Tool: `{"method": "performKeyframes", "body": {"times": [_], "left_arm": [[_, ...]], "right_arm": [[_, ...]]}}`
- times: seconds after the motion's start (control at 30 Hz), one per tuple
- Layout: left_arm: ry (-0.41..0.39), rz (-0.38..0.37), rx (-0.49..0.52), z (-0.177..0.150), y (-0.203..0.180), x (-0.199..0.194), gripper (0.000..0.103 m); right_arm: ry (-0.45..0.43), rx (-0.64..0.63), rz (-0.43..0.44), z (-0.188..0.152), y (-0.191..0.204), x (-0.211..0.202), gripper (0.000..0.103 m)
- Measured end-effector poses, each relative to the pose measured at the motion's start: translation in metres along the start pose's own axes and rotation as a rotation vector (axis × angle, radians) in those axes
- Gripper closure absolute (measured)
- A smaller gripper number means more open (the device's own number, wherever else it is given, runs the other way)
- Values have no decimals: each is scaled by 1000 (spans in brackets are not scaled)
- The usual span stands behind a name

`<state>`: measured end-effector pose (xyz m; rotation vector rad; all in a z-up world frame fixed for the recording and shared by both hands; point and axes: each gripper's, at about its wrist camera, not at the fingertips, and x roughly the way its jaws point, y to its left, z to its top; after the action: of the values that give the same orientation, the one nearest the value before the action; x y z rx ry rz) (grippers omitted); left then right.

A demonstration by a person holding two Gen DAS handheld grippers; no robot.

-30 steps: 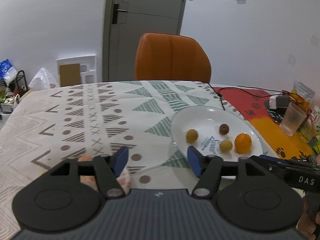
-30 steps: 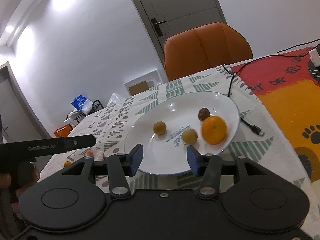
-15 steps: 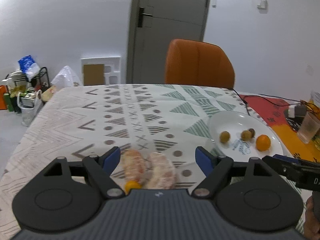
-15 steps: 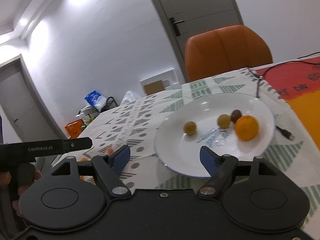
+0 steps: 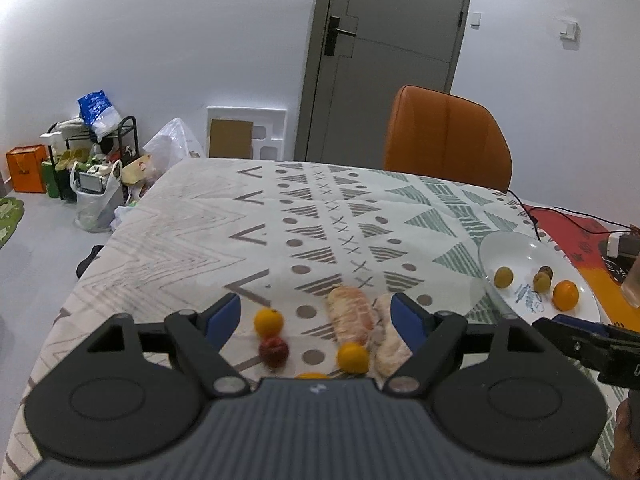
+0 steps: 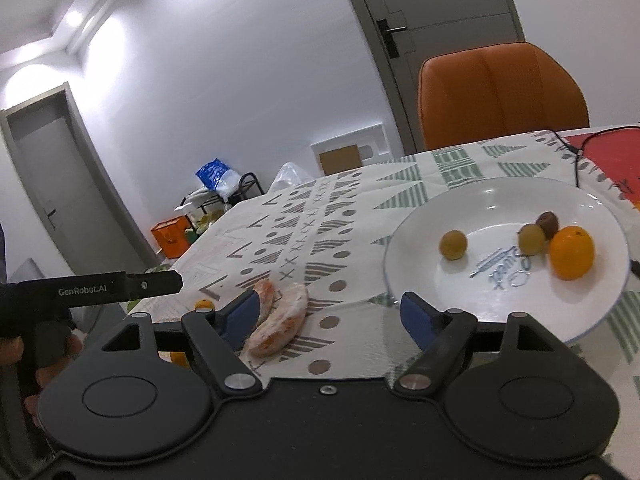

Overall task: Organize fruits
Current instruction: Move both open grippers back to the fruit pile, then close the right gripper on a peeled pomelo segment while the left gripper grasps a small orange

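A white plate sits on a patterned tablecloth and holds four fruits: one orange, two greenish-yellow round fruits and one small dark brown fruit.

On the cloth to the left of the plate lie two wrapped peeled citrus pieces, side by side. Near them are two small oranges, one small red fruit, and a sliver of a further orange fruit at the gripper body's edge.

The left gripper has its blue-tipped jaws spread wide and grips nothing; the loose fruits lie on the cloth in the gap between them.

The right gripper is likewise spread and empty. The wrapped pieces lie just beside its left fingertip, and the plate lies beyond its right fingertip.
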<state>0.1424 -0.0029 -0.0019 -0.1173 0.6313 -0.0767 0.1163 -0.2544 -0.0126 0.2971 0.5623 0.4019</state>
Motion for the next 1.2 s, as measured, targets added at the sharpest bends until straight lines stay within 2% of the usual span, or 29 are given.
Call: {"method": "performKeyframes", "body": {"times": [0.73, 1.03, 1.2], "left_arm": [[36, -33, -100, -27, 40, 7, 23], [43, -47, -127, -29, 55, 18, 31], [42, -44, -144, -28, 64, 21, 34]], "right_arm": [[74, -75, -21, -7, 40, 36, 27], [106, -83, -36, -9, 47, 56, 33], [130, -75, -52, -10, 48, 71, 41]]}}
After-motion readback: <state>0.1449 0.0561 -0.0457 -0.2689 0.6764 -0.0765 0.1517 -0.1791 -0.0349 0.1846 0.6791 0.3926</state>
